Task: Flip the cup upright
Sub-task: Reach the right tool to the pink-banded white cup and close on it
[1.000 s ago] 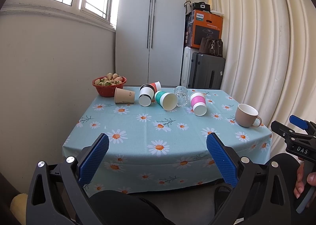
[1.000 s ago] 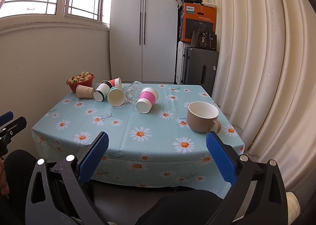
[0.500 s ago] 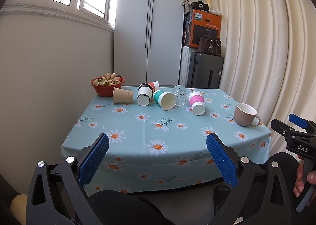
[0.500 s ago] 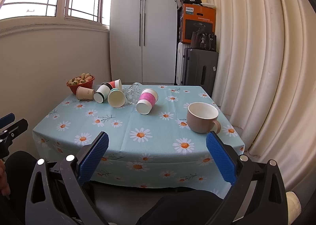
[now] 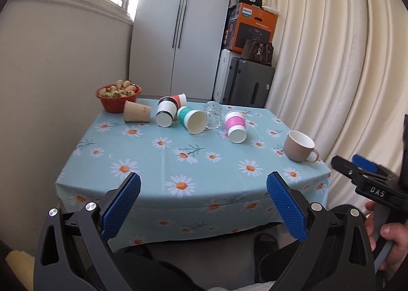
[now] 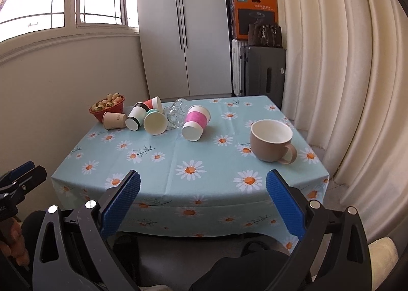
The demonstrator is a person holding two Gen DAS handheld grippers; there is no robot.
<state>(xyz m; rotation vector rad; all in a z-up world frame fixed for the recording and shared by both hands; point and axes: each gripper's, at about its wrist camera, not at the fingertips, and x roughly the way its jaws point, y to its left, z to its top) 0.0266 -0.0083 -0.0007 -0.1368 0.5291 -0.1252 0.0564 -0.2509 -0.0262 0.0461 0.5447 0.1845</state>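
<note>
Cups lie toppled in a row across the far part of the worktop point(image 5: 158, 163), which is covered in a light blue daisy cloth. From left to right in the left wrist view: a plain tan paper cup point(image 5: 136, 112) on its side with its mouth turned left, a black-banded cup point(image 5: 166, 112) with its mouth facing near, a red-banded cup point(image 5: 179, 98) behind it, a teal-banded cup point(image 5: 192, 119) with its open mouth turned near and right, a clear glass mug point(image 5: 213, 114) just beside that, and a pink-banded cup point(image 5: 235, 125) lying apart to the right with its mouth facing near. The tan, black-banded and teal-banded cups crowd close together; whether they touch cannot be told.

At the right side of the worktop a beige ceramic mug point(image 6: 272, 140) stands upright, its handle turned near and right. At the far left corner a red bowl point(image 5: 117, 98) of produce sits against the wall.

The left gripper point(image 5: 203, 201) hangs off the near edge of the worktop, its blue pads spread wide and holding nothing. The right gripper point(image 6: 203, 200) is likewise released and empty, short of the near edge, well apart from every cup.

Behind the worktop stand a white wardrobe point(image 6: 182, 28), dark suitcases point(image 6: 262, 71) with an orange box point(image 6: 256, 14) on top, and cream curtains point(image 6: 331, 61) along the right.
</note>
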